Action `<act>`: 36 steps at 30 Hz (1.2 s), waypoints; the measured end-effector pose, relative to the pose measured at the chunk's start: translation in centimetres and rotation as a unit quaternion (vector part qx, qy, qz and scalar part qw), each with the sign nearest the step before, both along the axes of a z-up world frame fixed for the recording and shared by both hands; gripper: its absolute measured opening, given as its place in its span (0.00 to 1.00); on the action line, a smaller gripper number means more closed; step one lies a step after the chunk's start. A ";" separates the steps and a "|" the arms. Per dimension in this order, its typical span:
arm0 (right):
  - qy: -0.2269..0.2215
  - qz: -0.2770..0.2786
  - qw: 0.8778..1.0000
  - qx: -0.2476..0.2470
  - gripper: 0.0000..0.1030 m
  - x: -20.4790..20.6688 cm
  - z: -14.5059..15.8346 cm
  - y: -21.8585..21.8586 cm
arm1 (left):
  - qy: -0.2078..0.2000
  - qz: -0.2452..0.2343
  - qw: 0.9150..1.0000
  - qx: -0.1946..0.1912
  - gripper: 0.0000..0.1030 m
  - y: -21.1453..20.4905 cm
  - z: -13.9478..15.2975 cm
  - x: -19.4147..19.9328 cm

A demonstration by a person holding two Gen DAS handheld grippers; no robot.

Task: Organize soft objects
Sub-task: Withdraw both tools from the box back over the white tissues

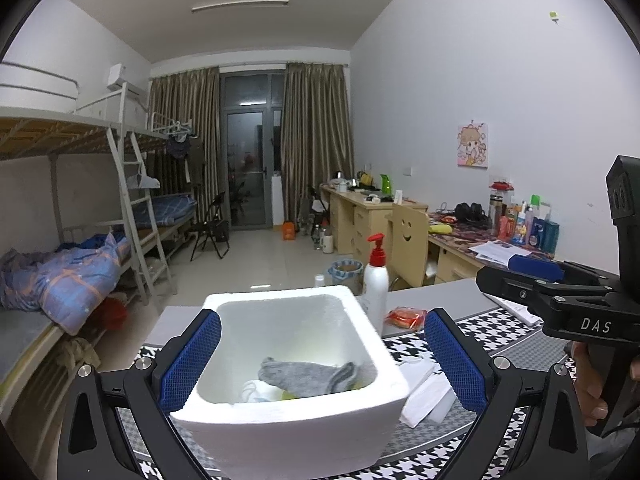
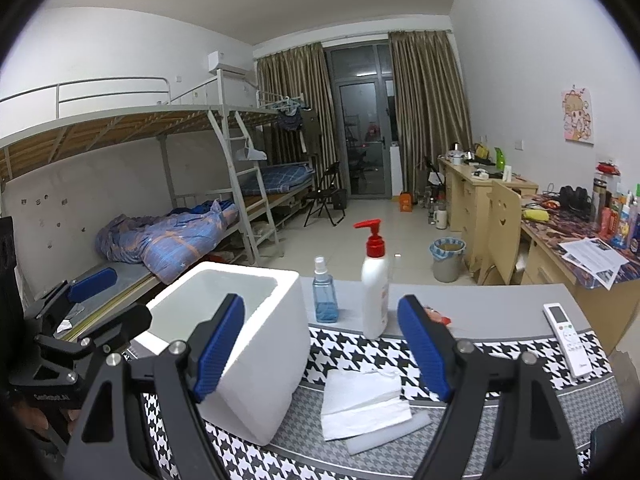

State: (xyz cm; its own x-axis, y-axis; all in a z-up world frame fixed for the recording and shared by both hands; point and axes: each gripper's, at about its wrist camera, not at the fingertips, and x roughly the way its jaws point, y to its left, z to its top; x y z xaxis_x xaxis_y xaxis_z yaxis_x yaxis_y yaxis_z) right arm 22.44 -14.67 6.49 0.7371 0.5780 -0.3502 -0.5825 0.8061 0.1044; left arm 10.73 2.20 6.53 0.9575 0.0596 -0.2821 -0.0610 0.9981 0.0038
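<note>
A white foam box (image 1: 288,420) stands on the houndstooth mat, between the fingers of my open left gripper (image 1: 320,360). Inside it lie a grey sock (image 1: 312,374) and some white and yellowish soft items. A folded white cloth (image 2: 364,404) lies flat on the mat to the right of the box (image 2: 256,360), on a white foam slab. My right gripper (image 2: 324,348) is open and empty, above the cloth and the box's right side. The cloth also shows in the left wrist view (image 1: 424,392).
A white pump bottle with a red top (image 2: 375,280) and a blue spray bottle (image 2: 325,294) stand behind the mat. A red packet (image 1: 406,317) lies near the pump bottle. A white remote (image 2: 568,338) lies at the right. Bunk beds stand left, desks right.
</note>
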 end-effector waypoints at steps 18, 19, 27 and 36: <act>-0.012 -0.045 0.999 0.008 0.94 -1.2 0.1 -4.2 | -0.004 -0.027 1.000 0.005 0.99 -3.3 0.4 0.6; -0.012 -0.048 0.999 0.007 0.94 -1.2 0.1 -4.5 | -0.004 -0.028 1.000 0.004 0.99 -3.4 0.4 0.6; -0.020 -0.067 0.998 0.004 0.95 -1.6 0.2 -5.9 | -0.006 -0.041 0.999 0.005 0.99 -4.4 0.5 0.7; -0.017 -0.087 0.996 -0.002 0.95 -1.4 -0.2 -7.2 | -0.002 -0.058 0.998 0.007 0.99 -5.4 0.4 1.3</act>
State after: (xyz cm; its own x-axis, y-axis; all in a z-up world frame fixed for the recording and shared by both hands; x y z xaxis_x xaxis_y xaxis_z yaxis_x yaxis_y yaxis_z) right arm 21.07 -21.92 6.25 0.8375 0.4390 -0.3252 -0.4367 0.8956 0.0843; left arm 12.08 -3.18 6.93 0.9594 -0.0482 -0.2778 0.0551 0.9983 0.0169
